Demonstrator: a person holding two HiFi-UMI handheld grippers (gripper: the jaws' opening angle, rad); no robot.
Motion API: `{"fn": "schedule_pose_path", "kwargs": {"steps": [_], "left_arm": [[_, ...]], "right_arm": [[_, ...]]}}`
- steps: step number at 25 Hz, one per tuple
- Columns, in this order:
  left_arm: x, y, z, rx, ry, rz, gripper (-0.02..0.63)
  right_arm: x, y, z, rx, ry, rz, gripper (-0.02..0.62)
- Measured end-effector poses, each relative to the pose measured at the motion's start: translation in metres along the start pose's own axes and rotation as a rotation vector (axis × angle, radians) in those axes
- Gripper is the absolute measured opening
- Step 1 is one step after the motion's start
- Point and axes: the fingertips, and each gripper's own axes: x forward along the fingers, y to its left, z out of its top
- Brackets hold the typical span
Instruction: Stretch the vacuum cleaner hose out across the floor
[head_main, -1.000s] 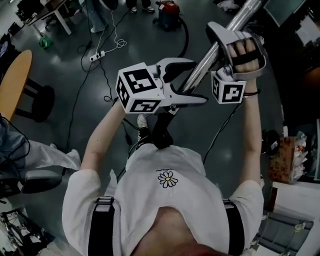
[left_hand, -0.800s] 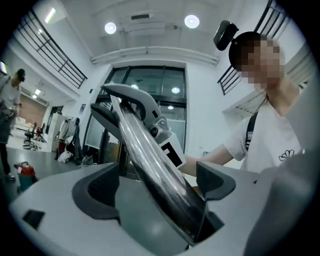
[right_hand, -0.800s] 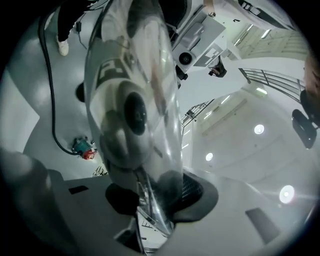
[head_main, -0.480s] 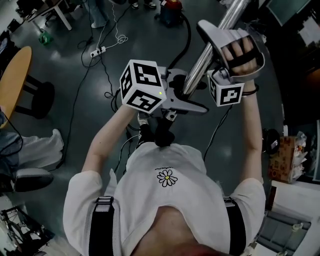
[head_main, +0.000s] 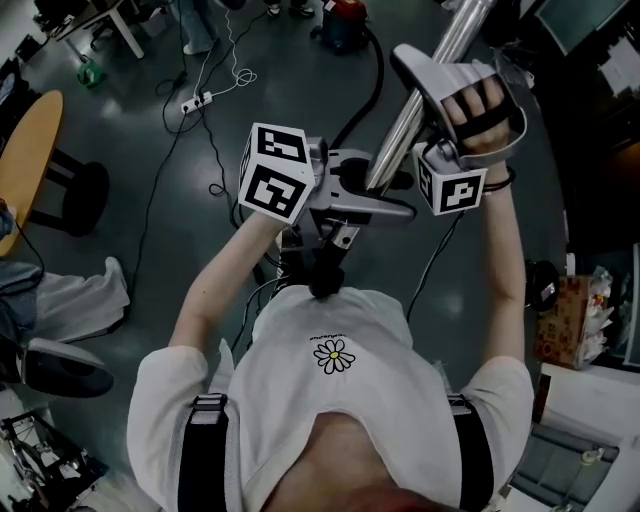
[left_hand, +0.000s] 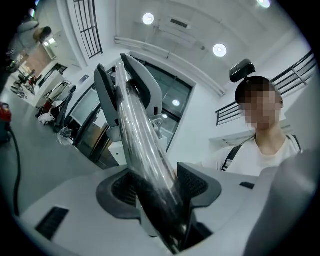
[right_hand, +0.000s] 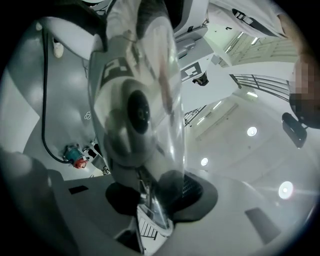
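A shiny metal vacuum wand (head_main: 425, 85) slants from the top of the head view down to a black handle part (head_main: 322, 265) in front of my chest. My right gripper (head_main: 440, 95) is shut on the wand high up. My left gripper (head_main: 392, 190) has just been closing, and its pads (left_hand: 197, 182) now press the wand's darker lower end (left_hand: 160, 200). The left gripper view shows the right gripper (left_hand: 127, 85) clasping the wand further along. The black hose (head_main: 375, 75) curves back to the red vacuum cleaner (head_main: 340, 15) on the floor.
A white power strip (head_main: 195, 102) and loose cables lie on the grey floor at the upper left. An orange table (head_main: 25, 150) and a black stool (head_main: 75, 200) stand at the left, beside a seated person's legs (head_main: 75, 300). Boxes (head_main: 565, 320) line the right edge.
My left gripper has rolled, turning its marker cube, and its jaws have closed in round the wand. The right gripper and wand have shifted slightly left. The seated person's legs moved.
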Motion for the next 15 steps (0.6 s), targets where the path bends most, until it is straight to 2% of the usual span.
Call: {"fn": "schedule_pose_path", "kwargs": {"steps": [15], "left_arm": [[0.008,0.008,0.001,-0.04,-0.01,0.001,0.232]], "right_arm": [[-0.004,0.009,-0.011,0.018,0.018,0.001,0.144]]}}
